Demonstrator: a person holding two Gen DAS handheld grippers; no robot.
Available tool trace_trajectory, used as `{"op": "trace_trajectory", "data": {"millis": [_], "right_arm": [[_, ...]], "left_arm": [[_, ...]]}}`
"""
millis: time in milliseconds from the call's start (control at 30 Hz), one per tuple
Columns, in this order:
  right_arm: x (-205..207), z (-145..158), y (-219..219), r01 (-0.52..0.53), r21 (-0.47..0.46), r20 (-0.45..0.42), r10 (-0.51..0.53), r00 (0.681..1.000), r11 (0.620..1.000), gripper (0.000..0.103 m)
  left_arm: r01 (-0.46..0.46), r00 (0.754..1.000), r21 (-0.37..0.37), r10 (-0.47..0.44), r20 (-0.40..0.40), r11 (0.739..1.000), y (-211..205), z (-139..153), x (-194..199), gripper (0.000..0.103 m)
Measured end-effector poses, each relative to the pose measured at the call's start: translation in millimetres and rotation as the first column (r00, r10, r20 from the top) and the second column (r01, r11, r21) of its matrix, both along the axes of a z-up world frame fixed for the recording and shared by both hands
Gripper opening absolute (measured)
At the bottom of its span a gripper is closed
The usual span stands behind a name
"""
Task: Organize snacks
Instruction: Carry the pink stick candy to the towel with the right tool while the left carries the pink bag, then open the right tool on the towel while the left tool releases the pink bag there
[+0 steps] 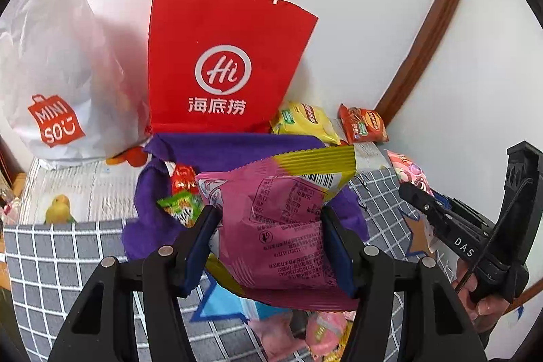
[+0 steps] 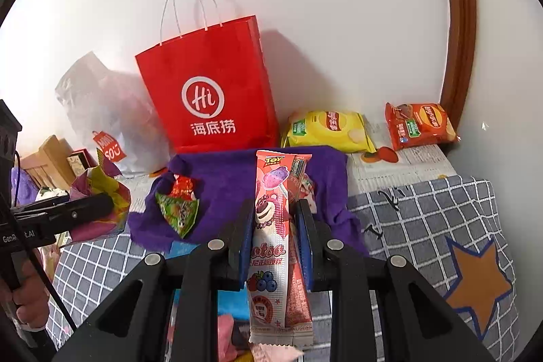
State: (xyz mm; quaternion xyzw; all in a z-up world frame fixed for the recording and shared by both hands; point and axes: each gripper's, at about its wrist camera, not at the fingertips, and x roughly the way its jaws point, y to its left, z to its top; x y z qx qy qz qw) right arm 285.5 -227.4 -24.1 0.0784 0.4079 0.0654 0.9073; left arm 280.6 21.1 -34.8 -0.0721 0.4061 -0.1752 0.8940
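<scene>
My left gripper (image 1: 269,226) is shut on a pink and yellow snack bag (image 1: 281,212), held above a purple cloth (image 1: 230,145). It also shows at the left of the right wrist view (image 2: 101,209). My right gripper (image 2: 271,223) is shut on a long pink lollipop packet (image 2: 275,243), above the same purple cloth (image 2: 230,172). A small green and red snack packet (image 2: 178,209) lies on the cloth, also seen in the left wrist view (image 1: 181,202). The right gripper appears at the right of the left wrist view (image 1: 441,219).
A red paper bag (image 1: 224,63) stands against the wall behind the cloth, with a white Miniso bag (image 1: 57,73) to its left. A yellow chip bag (image 2: 325,128) and an orange chip bag (image 2: 419,124) lie at the back right. A grey checked blanket (image 2: 424,219) covers the surface.
</scene>
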Motion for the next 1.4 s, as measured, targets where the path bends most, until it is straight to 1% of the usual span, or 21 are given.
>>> {"op": "trace_trajectory", "data": {"millis": [133,300,433,567,700,833,1033,1200,1300,1400], "right_arm": [[17,1,1,-0.002,0.01,0.006,0.002,1.0,1.0,0.024],[42,1,4,-0.014,0.024,0.01,0.014,1.0,1.0,0.024],[63,-2,6,-0.032,0.039,0.011,0.031,0.999,0.999,0.024],[84,-3,8,-0.044,0.046,0.007,0.044,0.999,0.998,0.024],[103,-8,9,-0.061,0.062,0.003,0.061,0.998,0.996,0.024],[116,-23,12,-0.073,0.063,-0.019,0.075,0.997,0.995,0.024],[124,-62,17,-0.114,0.063,-0.098,0.12,0.988,0.991,0.024],[134,-89,27,-0.153,0.089,-0.166,0.166,0.972,0.984,0.024],[135,-100,33,-0.168,0.081,-0.183,0.181,0.966,0.982,0.025],[139,-114,40,-0.183,0.082,-0.227,0.198,0.954,0.98,0.025]], "left_arm": [[-0.01,1.0,-0.003,0.01,0.0,1.0,2,1,16,0.059],[-0.041,0.999,0.026,0.041,0.008,0.999,7,0,36,0.059],[-0.055,0.998,0.021,0.056,-0.007,0.998,12,-2,54,0.059],[-0.065,0.998,0.033,0.065,0.0,0.997,16,0,70,0.059],[-0.079,0.997,0.029,0.08,-0.001,0.996,20,-2,88,0.059],[-0.087,0.996,0.036,0.087,-0.015,0.996,20,-13,105,0.059],[-0.076,0.994,0.023,0.077,-0.08,0.997,20,-42,120,0.059],[-0.075,0.991,0.0,0.075,-0.108,0.997,21,-61,126,0.059],[-0.069,0.988,0.012,0.07,-0.137,0.998,19,-72,132,0.059],[-0.065,0.985,0.009,0.066,-0.157,0.998,19,-79,134,0.059]]}}
